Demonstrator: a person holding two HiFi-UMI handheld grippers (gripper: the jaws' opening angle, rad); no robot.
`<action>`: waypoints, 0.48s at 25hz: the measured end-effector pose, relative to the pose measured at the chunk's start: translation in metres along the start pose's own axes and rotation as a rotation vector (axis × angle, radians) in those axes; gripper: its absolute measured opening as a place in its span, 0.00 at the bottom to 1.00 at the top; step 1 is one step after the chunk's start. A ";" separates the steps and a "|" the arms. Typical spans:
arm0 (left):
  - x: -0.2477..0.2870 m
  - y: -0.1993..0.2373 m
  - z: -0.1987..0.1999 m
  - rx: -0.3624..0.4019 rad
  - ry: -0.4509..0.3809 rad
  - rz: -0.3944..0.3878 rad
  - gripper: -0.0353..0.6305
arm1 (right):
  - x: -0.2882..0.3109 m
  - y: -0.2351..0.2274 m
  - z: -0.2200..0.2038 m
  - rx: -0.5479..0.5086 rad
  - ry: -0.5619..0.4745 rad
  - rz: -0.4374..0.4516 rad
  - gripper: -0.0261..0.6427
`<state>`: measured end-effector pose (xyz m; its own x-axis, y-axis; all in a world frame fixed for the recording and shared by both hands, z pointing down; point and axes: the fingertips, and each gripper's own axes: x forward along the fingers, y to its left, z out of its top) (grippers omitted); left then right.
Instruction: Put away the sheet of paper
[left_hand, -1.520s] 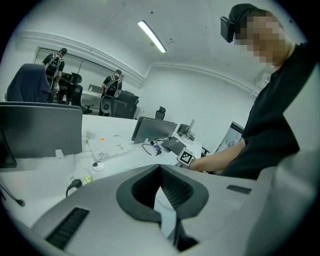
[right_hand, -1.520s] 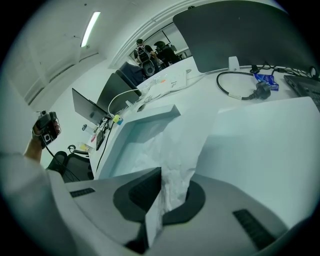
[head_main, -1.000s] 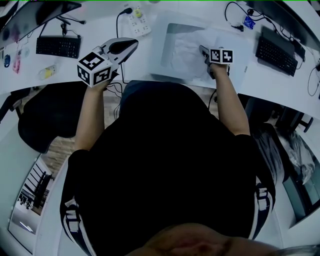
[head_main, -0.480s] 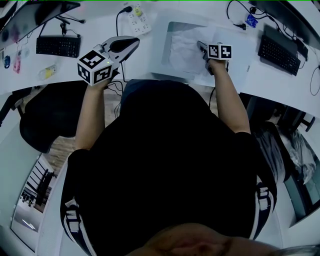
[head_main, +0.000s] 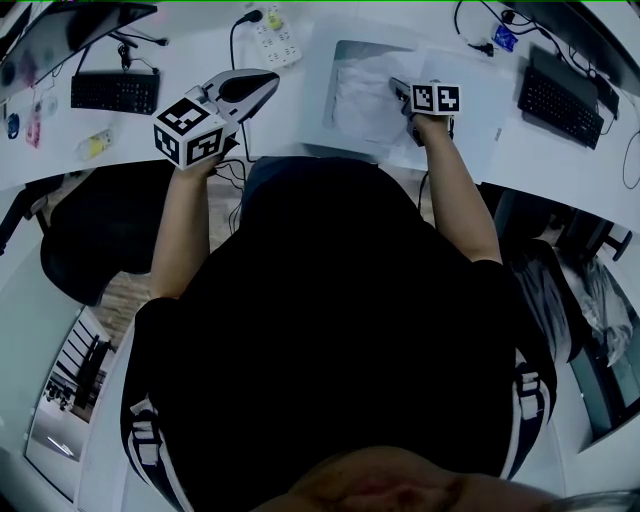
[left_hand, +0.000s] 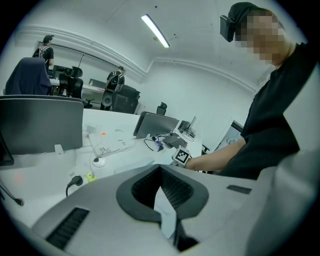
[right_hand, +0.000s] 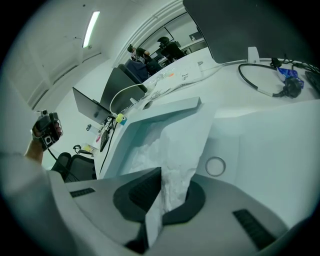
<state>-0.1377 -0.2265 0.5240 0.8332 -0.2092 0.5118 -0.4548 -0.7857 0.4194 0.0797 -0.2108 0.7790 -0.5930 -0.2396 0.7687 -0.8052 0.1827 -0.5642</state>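
Note:
The sheet of paper (right_hand: 182, 145) is white and crumpled. My right gripper (right_hand: 162, 192) is shut on its near edge, and the sheet stands up between the jaws and reaches over an open white box (right_hand: 165, 111). In the head view the right gripper (head_main: 400, 92) holds the paper (head_main: 362, 100) above the box (head_main: 315, 85) on the desk. My left gripper (head_main: 262, 85) is raised over the desk edge, left of the box. In the left gripper view it (left_hand: 161, 185) is shut on a small white paper scrap (left_hand: 166, 216).
Keyboards lie at the far left (head_main: 115, 92) and far right (head_main: 558, 100) of the white desk. A power strip (head_main: 272, 35) sits behind the left gripper. A black cable (right_hand: 265, 85) and a round desk grommet (right_hand: 216, 166) lie right of the box. A black chair (head_main: 100, 230) stands at left.
My right gripper has moved a little farther away and to the left with the paper, further over the box. The left gripper has hardly moved.

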 end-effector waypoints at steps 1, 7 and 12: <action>0.000 0.000 0.000 -0.001 0.001 0.000 0.09 | 0.000 0.001 0.000 0.001 0.000 0.001 0.06; 0.001 0.002 -0.002 -0.008 0.001 0.000 0.09 | 0.005 0.004 -0.001 -0.008 0.006 0.010 0.06; 0.003 0.003 -0.006 -0.016 0.007 -0.003 0.09 | 0.012 0.009 -0.002 -0.012 0.006 0.019 0.06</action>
<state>-0.1386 -0.2260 0.5307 0.8324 -0.2028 0.5157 -0.4574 -0.7768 0.4329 0.0656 -0.2105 0.7838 -0.6080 -0.2299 0.7599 -0.7937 0.1988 -0.5749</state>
